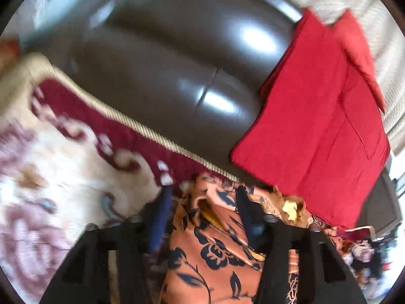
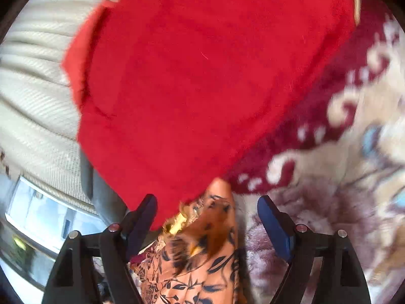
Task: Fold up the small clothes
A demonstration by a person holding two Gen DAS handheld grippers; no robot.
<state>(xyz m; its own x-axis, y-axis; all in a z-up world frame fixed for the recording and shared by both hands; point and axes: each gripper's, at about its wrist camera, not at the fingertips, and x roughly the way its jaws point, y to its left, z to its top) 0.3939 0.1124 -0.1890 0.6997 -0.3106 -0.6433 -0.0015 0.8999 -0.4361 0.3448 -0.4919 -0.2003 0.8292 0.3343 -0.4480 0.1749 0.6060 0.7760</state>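
A red garment (image 1: 316, 126) already lies folded into a flat oblong, in the right half of the left wrist view and filling the upper middle of the right wrist view. It rests partly on a dark glossy surface (image 1: 164, 58) and partly on a patterned blanket (image 1: 63, 152) with a maroon border. I judge that piece done, or nearly so.

What is left, as I read it, is the orange floral garment (image 1: 215, 240), which sits crumpled at the bottom middle of both views with a bit of yellow lining showing. It has no clean edges or flat panels (the blur hides finer detail), so its folding looks not yet begun. Its upper end lies just beside the red garment's lower edge, perhaps tucked slightly under it; I cannot tell which.

My left gripper (image 1: 202, 202) points downward over the orange cloth. Its jaws are partly apart, with the bunched fabric rising between the two blue pads; the pads do not seem to press on it, so I take it as open, not holding.

My right gripper (image 2: 207, 212) is tilted less steeply and its jaws stand wide. The orange cloth lies between them at the bottom middle, and the left finger (image 2: 141, 215) overlaps the red garment's lower corner in the picture. Neither pad grips anything.
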